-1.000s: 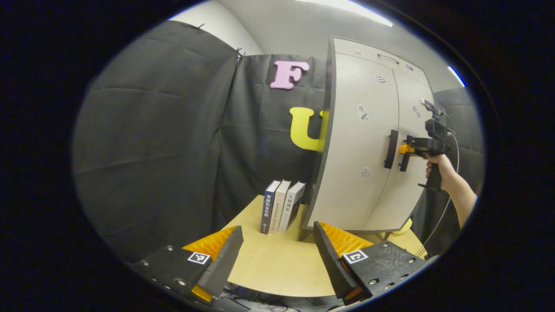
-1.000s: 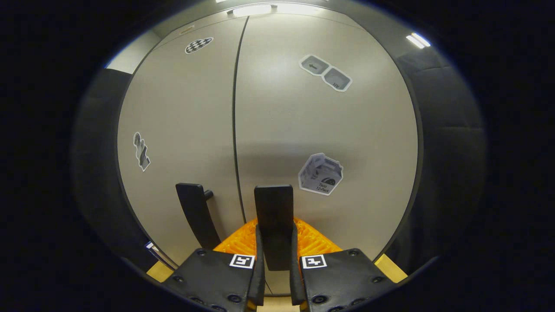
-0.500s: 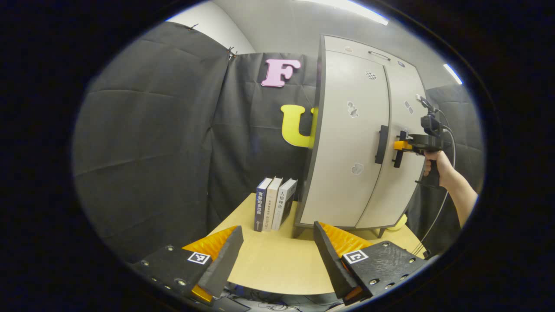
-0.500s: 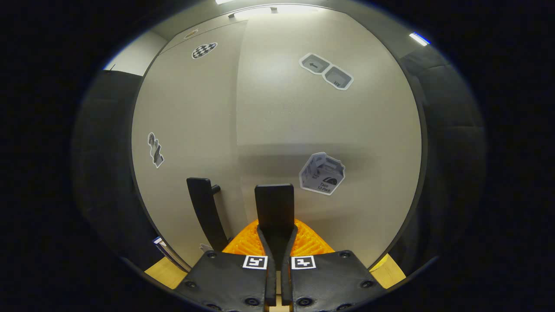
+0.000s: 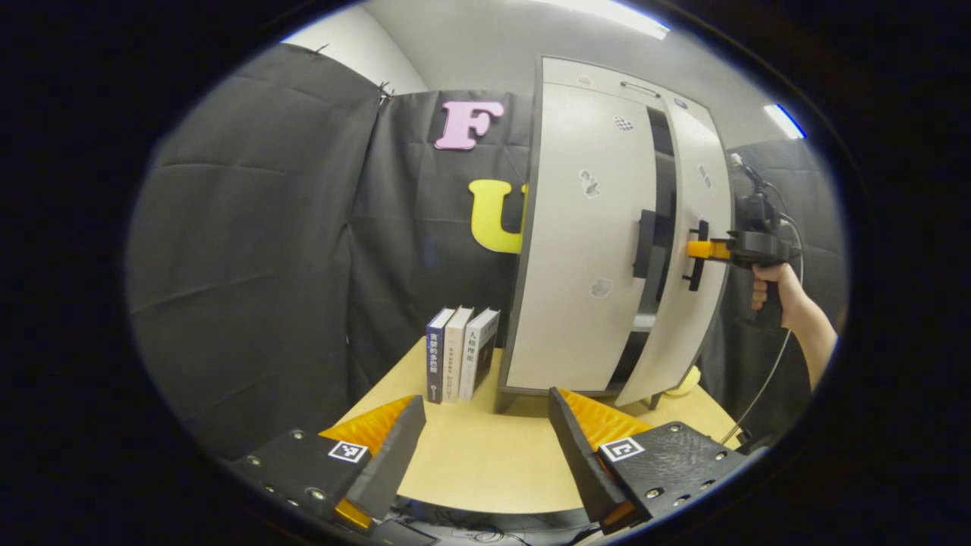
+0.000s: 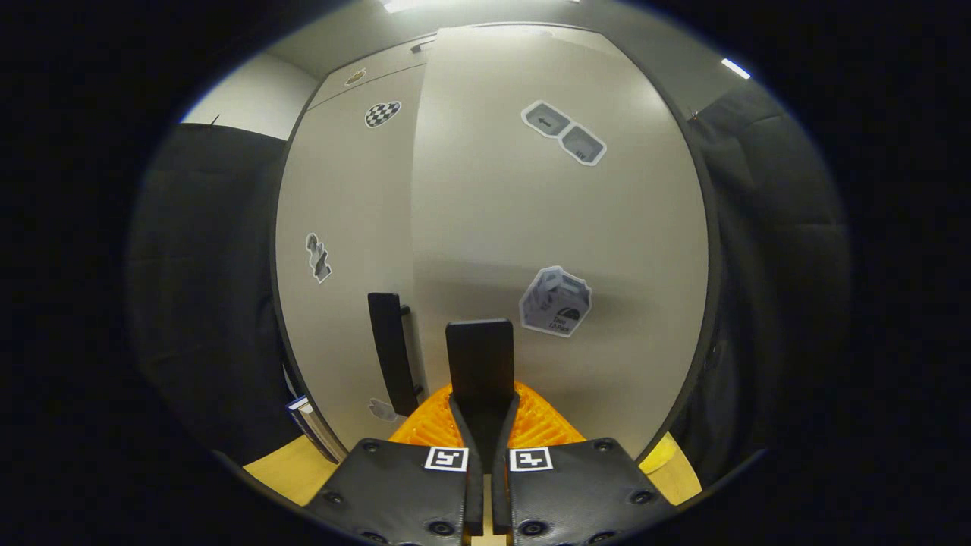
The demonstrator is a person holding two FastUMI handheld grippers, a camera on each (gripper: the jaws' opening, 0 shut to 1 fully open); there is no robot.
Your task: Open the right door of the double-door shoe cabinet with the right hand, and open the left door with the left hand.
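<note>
At the near left, the left tool (image 5: 485, 447) is hovering wide apart over the tabletop (image 5: 485, 470). Three books (image 5: 459, 362) are standing left of the shoe cabinet (image 5: 584, 83). Its left door (image 5: 580, 303) is sitting closed, while the right door (image 6: 561, 220) is standing ajar, the right tool (image 6: 481, 425) gripping its handle (image 6: 479, 356).

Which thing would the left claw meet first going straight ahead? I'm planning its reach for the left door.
Probably the cabinet's left door, low down near its bottom edge; the open left claw points over bare tabletop first. Depth is uncertain.

Bare table (image 5: 485, 462) before left door (image 5: 580, 243) — books (image 5: 459, 364) flank it.
</note>
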